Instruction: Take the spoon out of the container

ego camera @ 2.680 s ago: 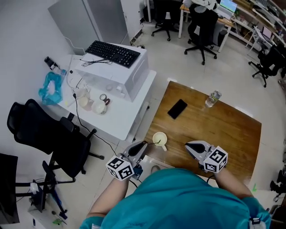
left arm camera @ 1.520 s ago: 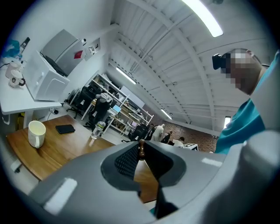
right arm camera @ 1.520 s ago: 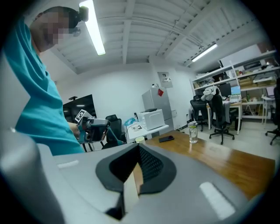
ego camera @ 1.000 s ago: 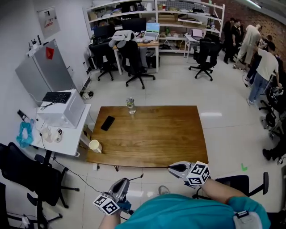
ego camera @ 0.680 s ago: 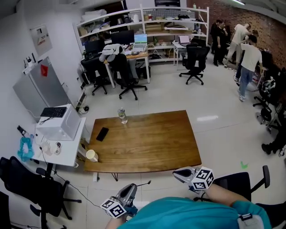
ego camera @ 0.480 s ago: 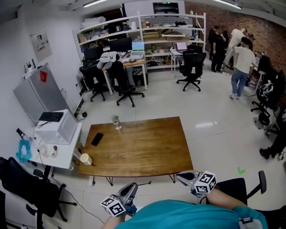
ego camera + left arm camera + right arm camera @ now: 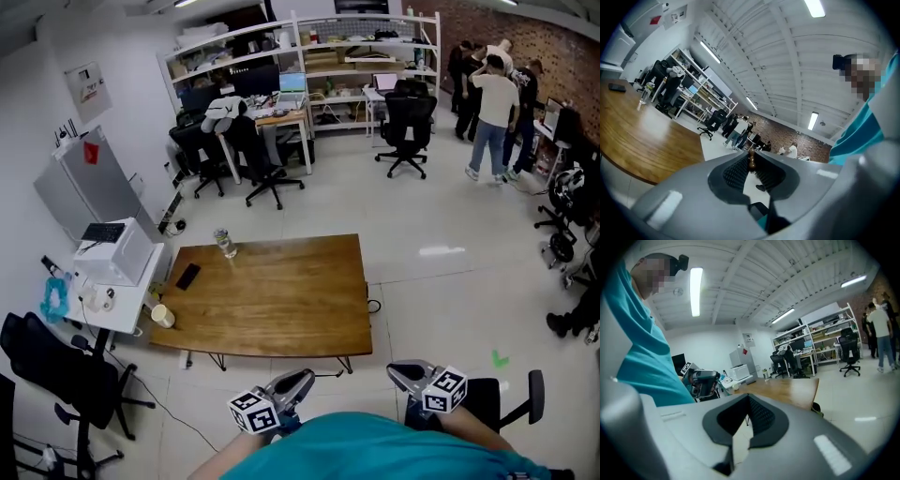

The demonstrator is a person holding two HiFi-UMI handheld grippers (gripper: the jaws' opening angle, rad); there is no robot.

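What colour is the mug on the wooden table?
It's a pale cream mug; clearest in the head view.

Big brown wooden table (image 7: 281, 291) dead centre, clear plastic water bottle (image 7: 223, 243) upright at its far-left corner, flat black phone (image 7: 187, 276) lying nearby, black office chair (image 7: 408, 117) beyond.

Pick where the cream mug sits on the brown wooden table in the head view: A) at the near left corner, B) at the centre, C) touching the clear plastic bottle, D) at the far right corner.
A: the cream mug stands at the near left corner of the brown wooden table, apart from the black phone and the clear plastic bottle, which lie further along the left edge.
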